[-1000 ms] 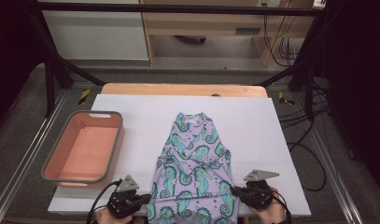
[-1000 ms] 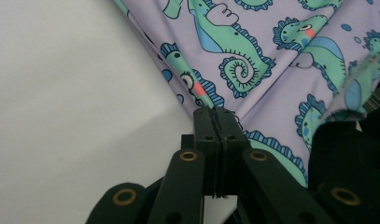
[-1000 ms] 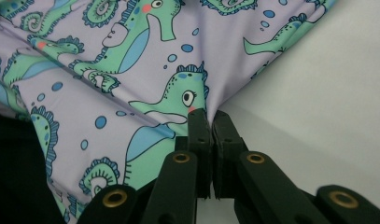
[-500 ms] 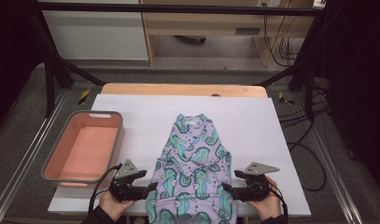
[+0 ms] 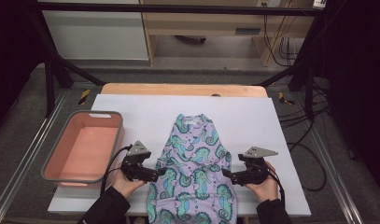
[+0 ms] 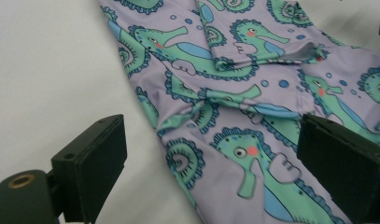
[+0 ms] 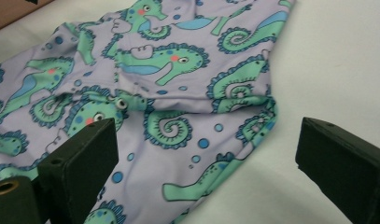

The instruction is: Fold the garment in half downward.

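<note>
With both grippers wide open, left (image 5: 160,171) and right (image 5: 226,173) straddling opposite side edges of the garment (image 5: 192,172), which lies flat down the table's (image 5: 131,105) middle and overhangs its near edge, easy to pinch one layer only, or miss the hem entirely. Folded sleeves near each jaw pair, possibly loose. Uneven closing likely to drag the cloth askew, or off the near edge. Bin (image 5: 82,148) at left, well apart.

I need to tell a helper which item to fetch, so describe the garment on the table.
On the white table, right of the pink tub, lies a garment spread flat. It is lilac, printed all over with green seahorses.
</note>
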A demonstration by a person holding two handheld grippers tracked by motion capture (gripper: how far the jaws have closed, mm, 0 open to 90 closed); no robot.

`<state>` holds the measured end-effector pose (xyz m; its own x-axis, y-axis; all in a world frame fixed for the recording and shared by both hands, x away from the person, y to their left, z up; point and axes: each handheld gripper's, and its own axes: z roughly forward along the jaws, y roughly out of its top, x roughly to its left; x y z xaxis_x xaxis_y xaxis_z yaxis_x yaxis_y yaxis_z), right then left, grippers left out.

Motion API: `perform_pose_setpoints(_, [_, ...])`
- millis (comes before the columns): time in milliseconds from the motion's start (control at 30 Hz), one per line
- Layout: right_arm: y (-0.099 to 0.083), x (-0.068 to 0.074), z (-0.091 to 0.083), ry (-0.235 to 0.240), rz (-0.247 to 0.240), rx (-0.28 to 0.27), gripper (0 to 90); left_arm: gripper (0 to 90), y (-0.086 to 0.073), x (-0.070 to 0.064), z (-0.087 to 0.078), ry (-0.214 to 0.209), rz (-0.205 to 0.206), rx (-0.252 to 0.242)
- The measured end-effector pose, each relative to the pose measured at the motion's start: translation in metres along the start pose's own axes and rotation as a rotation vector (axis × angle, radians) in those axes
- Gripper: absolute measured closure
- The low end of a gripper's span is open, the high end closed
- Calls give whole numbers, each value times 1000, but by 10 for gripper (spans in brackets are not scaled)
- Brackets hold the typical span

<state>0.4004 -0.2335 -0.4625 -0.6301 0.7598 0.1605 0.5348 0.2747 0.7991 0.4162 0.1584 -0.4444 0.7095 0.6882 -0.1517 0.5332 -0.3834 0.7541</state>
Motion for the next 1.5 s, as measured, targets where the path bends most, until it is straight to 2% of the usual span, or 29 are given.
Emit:
perform_pose_setpoints(267, [-2, -4, 0, -25, 20, 5, 49, 78, 19, 14, 20, 2, -18, 4])
perform_pose_setpoints(500, [-3, -5, -1, -21, 13, -5, 48, 79, 32, 21, 34, 19, -3, -11])
perform_pose_setpoints(733, [-4, -4, 0, -22, 16, 3, 47, 104, 44, 35, 47, 51, -41, -9])
perform_pose_setpoints(833, [-4, -4, 0, -23, 14, 6, 47, 114, 48, 40, 52, 80, -37, 3])
perform_pose_setpoints(1000, [-4, -4, 1, -22, 6, 11, 44, 187, 54, 50, 63, 113, -46, 12])
perform_pose_setpoints(1133, [-4, -5, 2, -22, 5, 16, 43, 285, 56, 53, 71, 145, -36, 14])
perform_pose_setpoints(1167, [-4, -4, 1, -22, 6, 16, 43, 310, 56, 54, 73, 147, -44, 12])
perform_pose_setpoints(1200, [-4, -5, 1, -22, 6, 17, 43, 366, 56, 56, 74, 140, -55, 9])
perform_pose_setpoints(1300, [-4, -5, 2, -23, 8, 15, 42, 418, 56, 60, 80, 113, -96, 26])
perform_pose_setpoints(1500, [-5, -5, 2, -24, 7, 15, 42, 487, 59, 60, 89, 95, -112, 43])
